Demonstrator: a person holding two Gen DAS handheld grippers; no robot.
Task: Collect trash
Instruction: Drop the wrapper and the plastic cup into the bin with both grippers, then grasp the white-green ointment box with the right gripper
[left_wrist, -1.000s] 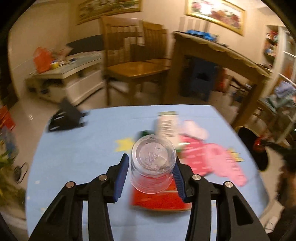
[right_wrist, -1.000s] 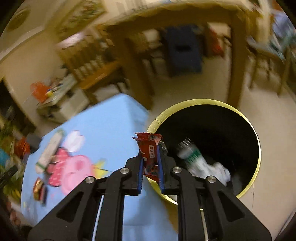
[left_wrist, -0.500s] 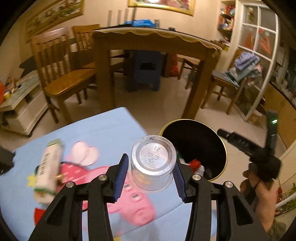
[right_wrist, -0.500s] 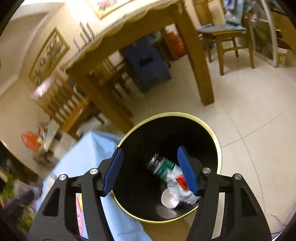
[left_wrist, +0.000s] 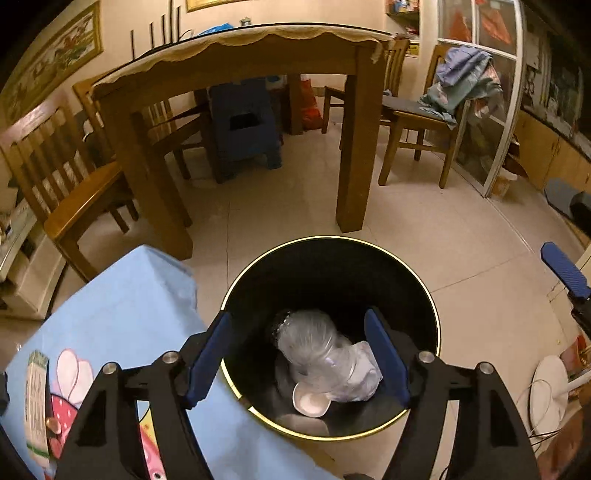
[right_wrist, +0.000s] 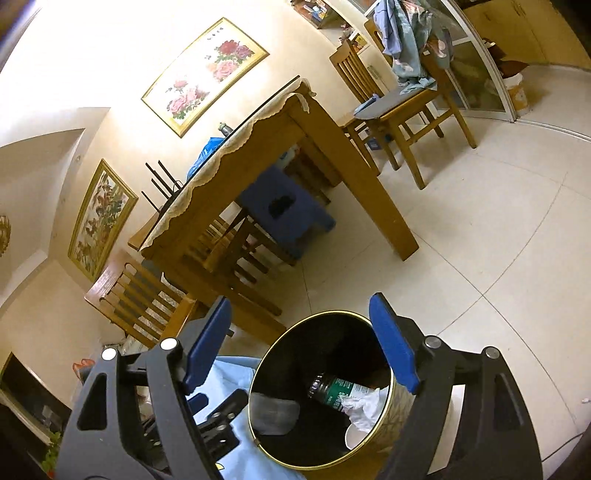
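Room: tiled floor (left_wrist: 461, 236), wooden dining table (left_wrist: 236, 48), chairs.
Surface: blue cloth (left_wrist: 122, 314) beside the black bin (left_wrist: 432, 317).
Left tool (left_wrist: 301, 356): jaws just opened wide, nothing between them, over the bin.
Left view only: clear plastic cup (left_wrist: 314, 350) blurred inside the bin, on white paper (left_wrist: 364, 373); white box (left_wrist: 37, 398) on the cloth.
Right tool (right_wrist: 301, 350): jaws just spread, nothing held.
Right view only: green-label bottle (right_wrist: 334, 393) in the bin (right_wrist: 391, 402).

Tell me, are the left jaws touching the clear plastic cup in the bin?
Apart. The left wrist view shows the clear plastic cup blurred, down in the black bin, with dark gaps on both sides between it and the open left gripper.
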